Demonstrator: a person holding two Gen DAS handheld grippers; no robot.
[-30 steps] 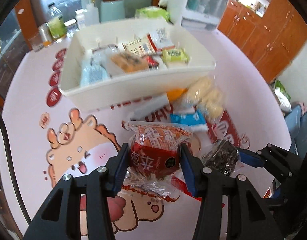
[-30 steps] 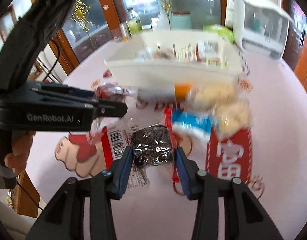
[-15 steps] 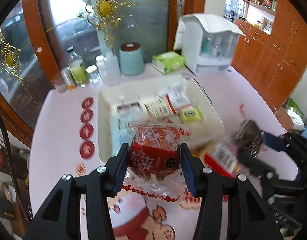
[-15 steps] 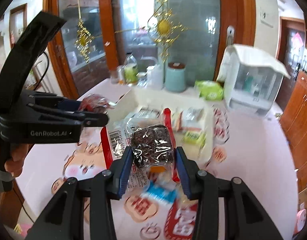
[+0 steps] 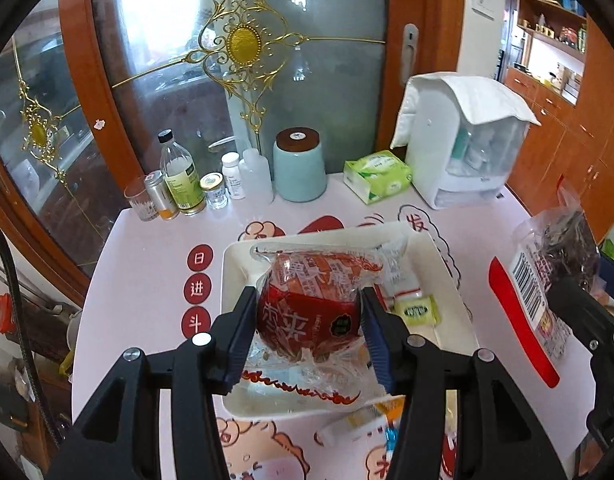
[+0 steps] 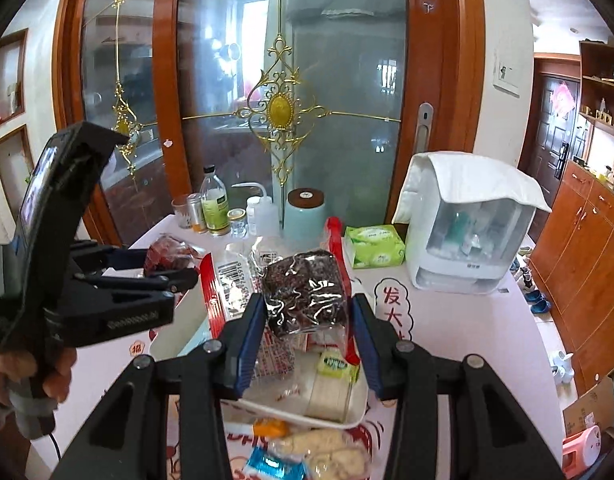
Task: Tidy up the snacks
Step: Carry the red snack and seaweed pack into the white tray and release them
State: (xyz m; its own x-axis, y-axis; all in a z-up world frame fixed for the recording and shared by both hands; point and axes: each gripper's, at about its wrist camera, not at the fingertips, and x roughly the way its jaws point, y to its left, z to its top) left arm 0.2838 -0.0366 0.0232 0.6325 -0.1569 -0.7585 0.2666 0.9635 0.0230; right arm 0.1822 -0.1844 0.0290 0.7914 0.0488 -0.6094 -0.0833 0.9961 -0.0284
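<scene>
Left gripper (image 5: 309,334): clamps red packet (image 5: 307,308), white Chinese characters.
Right gripper (image 6: 307,334): clamps dark snack pack (image 6: 305,294), barcode at 10 o'clock.
Bench (image 5: 147,248): red Chinese roundels.

— Behind the desk (image 5: 147,248)?
— Glass doors (image 6: 339,80) framed in reddish wood, gold ornament (image 6: 281,110) at centre, daylight glowing through.
— And to the right?
— Wooden cabinets (image 6: 583,248), open shelves (image 5: 547,24) above, a white wall with a switch plate (image 6: 507,72), pale floor tiles (image 6: 547,328).
</scene>
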